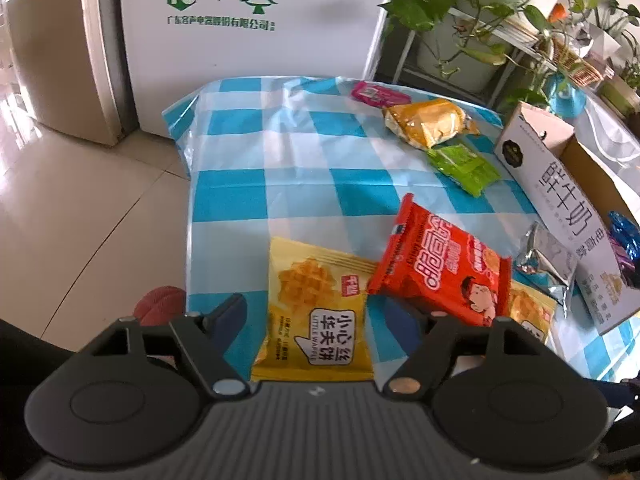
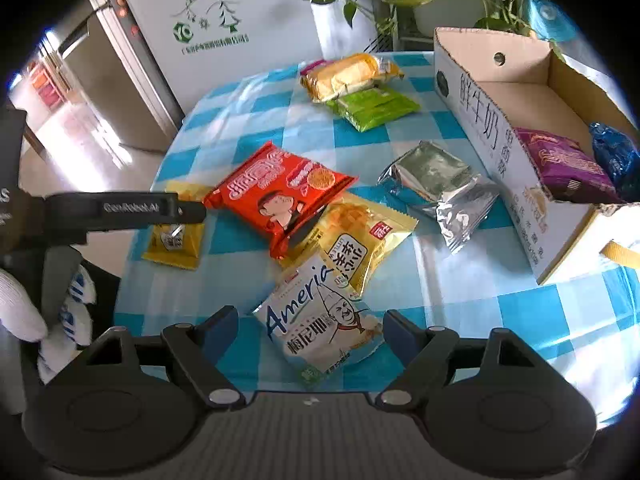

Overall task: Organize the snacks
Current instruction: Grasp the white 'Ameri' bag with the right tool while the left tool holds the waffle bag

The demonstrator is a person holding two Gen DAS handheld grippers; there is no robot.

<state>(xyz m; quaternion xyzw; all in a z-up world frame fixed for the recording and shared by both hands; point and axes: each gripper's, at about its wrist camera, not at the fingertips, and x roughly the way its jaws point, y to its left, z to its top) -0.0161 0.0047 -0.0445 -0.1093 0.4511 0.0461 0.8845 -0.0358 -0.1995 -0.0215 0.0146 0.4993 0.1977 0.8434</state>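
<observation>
Left wrist view. We list the left gripper (image 1: 316, 312) with its jaws spread wide and nothing pressed by either pad. Between them lies a yellow waffle packet (image 1: 314, 312), flat on the checked tablecloth (image 1: 304, 160), its long axis running away from us, roughly along the fingers. A red snack packet (image 1: 440, 268) sits just to its right, tilted, one corner overlapping the yellow packet's upper right edge. Further off we note an orange-wrapped cake (image 1: 430, 124), a green packet (image 1: 464, 168) and a pink packet (image 1: 378, 94). The cardboard box (image 1: 560, 208) stands at the right edge, well apart from this gripper.

Right wrist view. We list the right gripper (image 2: 310, 332), likewise wide and holding nothing. The white Ameria packet (image 2: 322, 320) lies between its fingers, touching neither as far as we can tell, its long axis slanted up to the left. A second yellow waffle packet (image 2: 360, 240) lies just beyond, partly under the red packet. A silver packet (image 2: 444, 188) lies between these and the box, which already holds a purple packet (image 2: 564, 168) and a blue one (image 2: 614, 156).

Judgement: the box lies up and to the right of both grippers; the right hand is nearer it, so its white packet has the shorter carry.
</observation>
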